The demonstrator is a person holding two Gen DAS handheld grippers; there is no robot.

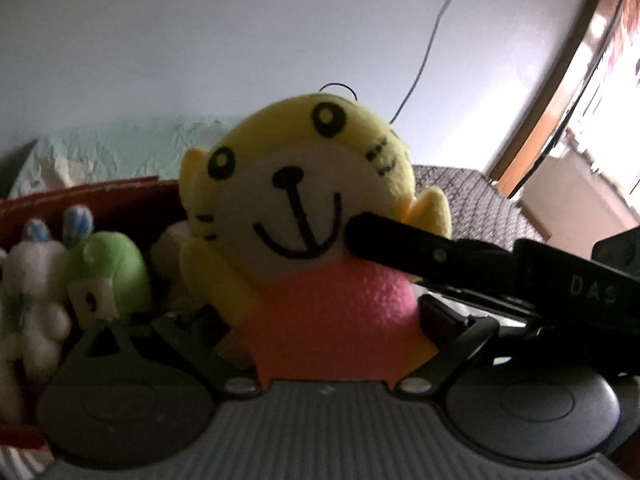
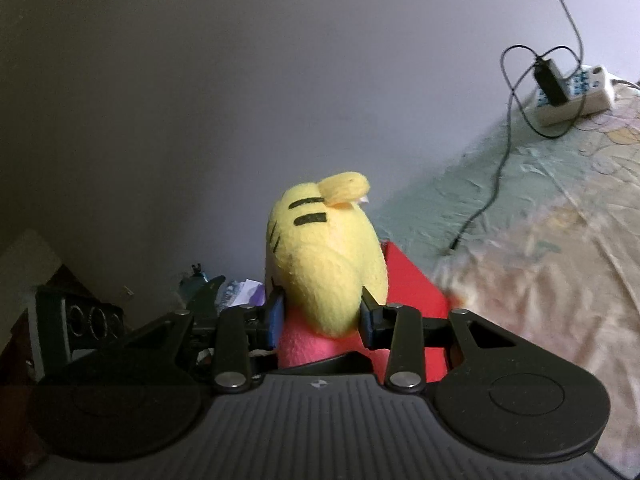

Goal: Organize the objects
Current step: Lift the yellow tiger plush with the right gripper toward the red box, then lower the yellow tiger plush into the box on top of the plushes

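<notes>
I clamp both grippers, left gripper [image 1: 320, 320] and right gripper [image 2: 322, 320], on the soft, light tiger plush [image 1: 296, 216]'s pink belly at 6 o'clock.

plain white wall [image 1: 200, 40] — rumpled bed [image 2: 560, 240] (bright doorway [image 1: 600, 120] beyond).

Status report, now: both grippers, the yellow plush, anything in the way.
Both grippers, left and right, shut on the yellow tiger plush. Plush up, beside the red box holding other soft toys. Nothing visibly in the way.
</notes>
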